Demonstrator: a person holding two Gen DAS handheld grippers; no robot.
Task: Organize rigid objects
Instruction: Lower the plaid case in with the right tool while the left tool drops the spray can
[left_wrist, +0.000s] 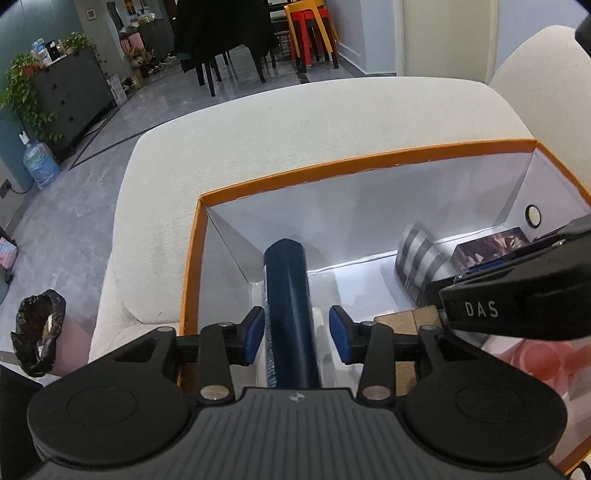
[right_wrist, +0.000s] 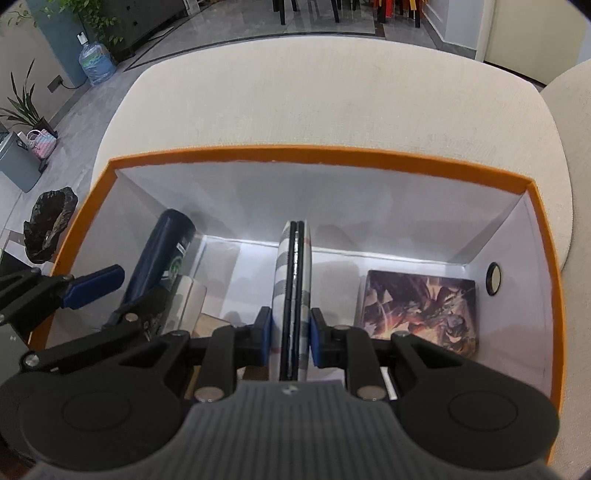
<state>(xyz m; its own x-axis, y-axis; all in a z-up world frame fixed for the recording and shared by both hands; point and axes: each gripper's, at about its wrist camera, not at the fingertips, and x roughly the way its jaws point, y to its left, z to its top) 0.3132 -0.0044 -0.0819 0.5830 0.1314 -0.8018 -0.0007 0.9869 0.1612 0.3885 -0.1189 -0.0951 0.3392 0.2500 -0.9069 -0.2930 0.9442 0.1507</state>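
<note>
The packing step is judged to be in hand: two things are being set at once into the orange-rimmed box (right_wrist: 332, 157), which rests on a cream cushion (right_wrist: 332, 92). A dark blue bottle (left_wrist: 286, 295) lies inside the box at its left wall, between the pads of the left gripper (left_wrist: 297, 334); the jaws stand slack, the left pad at the bottle's side and a clear gap showing at the right pad, so the bottle is taken as let go rather than squeezed. Its long axis runs away from the gripper toward the far wall, tilted, with the capped end up against the white inner wall. The right gripper (right_wrist: 290, 338) is clenched on a thin striped case (right_wrist: 293, 280), held on edge over the middle of the box; its long axis also runs toward the far wall, the far tip pointing forward and down. A picture box (right_wrist: 421, 306) lies flat on the floor at the right, near a round hole (right_wrist: 493, 278) in the side wall. For the next move, a clean lift of the left gripper off the bottle is called for, and the case is likely to be lowered into the bare floor between bottle and picture box before it is let go
</note>
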